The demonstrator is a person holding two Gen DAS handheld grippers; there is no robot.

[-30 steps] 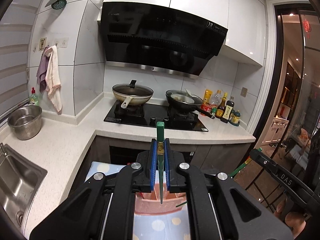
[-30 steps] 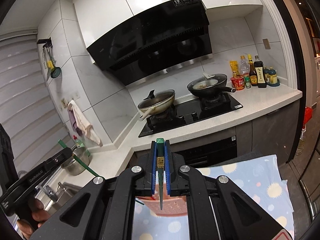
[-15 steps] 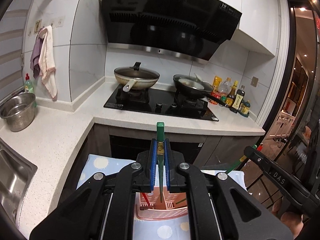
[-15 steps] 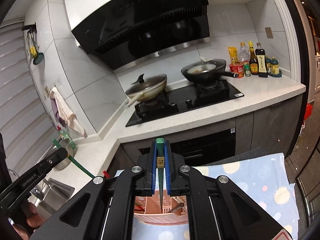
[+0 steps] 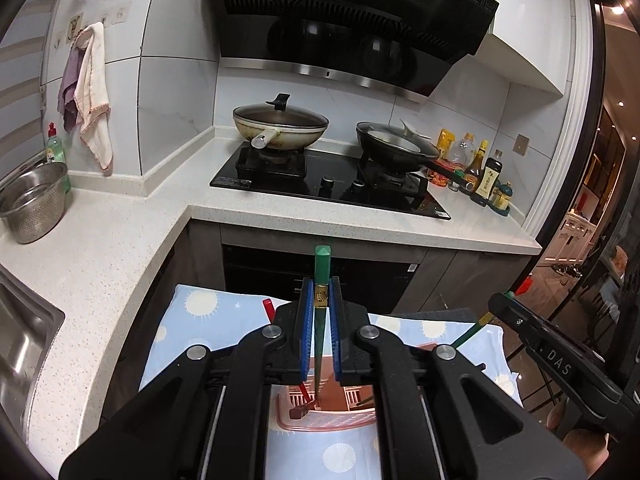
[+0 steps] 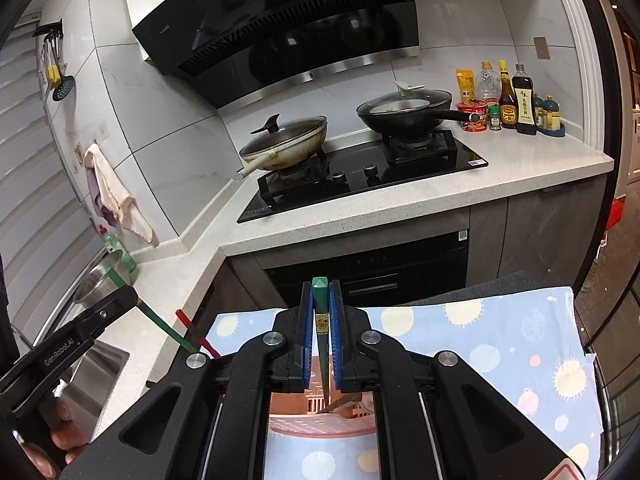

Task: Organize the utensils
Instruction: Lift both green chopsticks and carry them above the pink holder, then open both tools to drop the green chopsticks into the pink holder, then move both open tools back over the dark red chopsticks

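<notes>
Chopsticks poised over a pink basket [image 5: 328, 424] as both tongs aim downward.

Left tongs [image 5: 319, 332] are clamped on one green chopstick [image 5: 321, 276], right tongs [image 6: 319, 336] on another green chopstick [image 6: 320, 300]; each is gripped near its blunt end so the thin tip points into the basket, likely for a clean drop. A red chopstick [image 5: 267, 307] already leans inside it, on the sun-print cloth [image 6: 500, 344] over the surface.

Left claw [image 5: 319, 312]: jaws clamped on a thin green stick, pitched forward and downward. Right claw [image 6: 320, 320]: same pose, jaws clamped on a second green stick. Left hand [image 6: 60, 436] wrapped around its handle, near left.
</notes>
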